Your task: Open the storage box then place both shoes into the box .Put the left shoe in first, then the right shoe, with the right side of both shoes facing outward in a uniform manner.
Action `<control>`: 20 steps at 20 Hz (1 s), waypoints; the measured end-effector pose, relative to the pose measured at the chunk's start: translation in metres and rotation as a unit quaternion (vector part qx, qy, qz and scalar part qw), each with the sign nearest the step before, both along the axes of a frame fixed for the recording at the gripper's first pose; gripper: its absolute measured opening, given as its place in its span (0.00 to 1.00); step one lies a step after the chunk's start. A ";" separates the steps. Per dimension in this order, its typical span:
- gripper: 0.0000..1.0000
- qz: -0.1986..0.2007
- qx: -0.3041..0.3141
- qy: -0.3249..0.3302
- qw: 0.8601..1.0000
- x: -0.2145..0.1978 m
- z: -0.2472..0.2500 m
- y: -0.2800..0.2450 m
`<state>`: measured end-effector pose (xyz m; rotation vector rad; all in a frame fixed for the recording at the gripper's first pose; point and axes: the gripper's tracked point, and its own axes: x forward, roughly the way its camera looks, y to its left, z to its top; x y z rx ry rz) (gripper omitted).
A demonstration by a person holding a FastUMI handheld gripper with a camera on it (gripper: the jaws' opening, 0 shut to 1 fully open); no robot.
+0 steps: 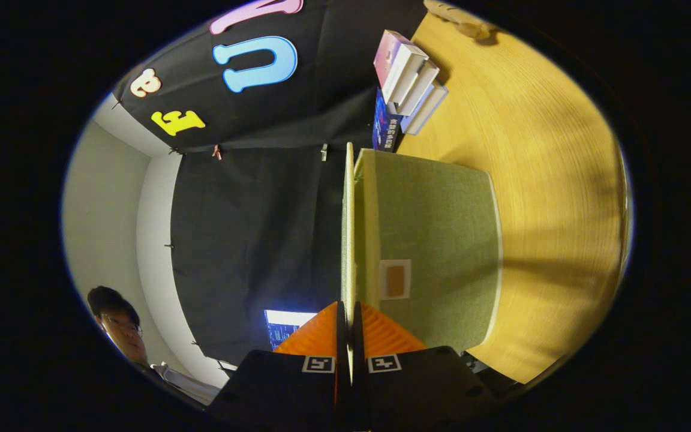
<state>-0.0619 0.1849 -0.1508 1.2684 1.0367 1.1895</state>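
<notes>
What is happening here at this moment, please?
A person holds the tongs, and both fingers are closed on the thin edge of the lid of the green storage box. The lid stands edge-on between the fingers, lifted away from the box. The box sits on a wooden table, with a stack of books beyond it. A pale object lies on the table past the books. The box is being opened.

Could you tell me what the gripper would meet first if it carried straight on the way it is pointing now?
Nothing new: the gripper is shut on the pale thin lid edge of the green fabric storage box, which runs ahead between its fingers. Past it, probably the black cloth wall; depth is unclear.
</notes>
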 end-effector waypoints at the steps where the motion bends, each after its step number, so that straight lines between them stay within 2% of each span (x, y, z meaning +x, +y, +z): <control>1: 0.05 -0.002 0.009 -0.010 1.000 -0.001 0.015 0.001; 6: 0.05 0.011 0.032 -0.076 0.997 -0.015 0.099 0.033; 10: 0.06 0.034 0.024 -0.136 0.990 -0.025 0.148 0.091; 14: 0.06 0.053 0.004 -0.163 0.985 -0.036 0.159 0.147; 20: 0.09 0.050 0.000 -0.146 0.988 -0.037 0.162 0.209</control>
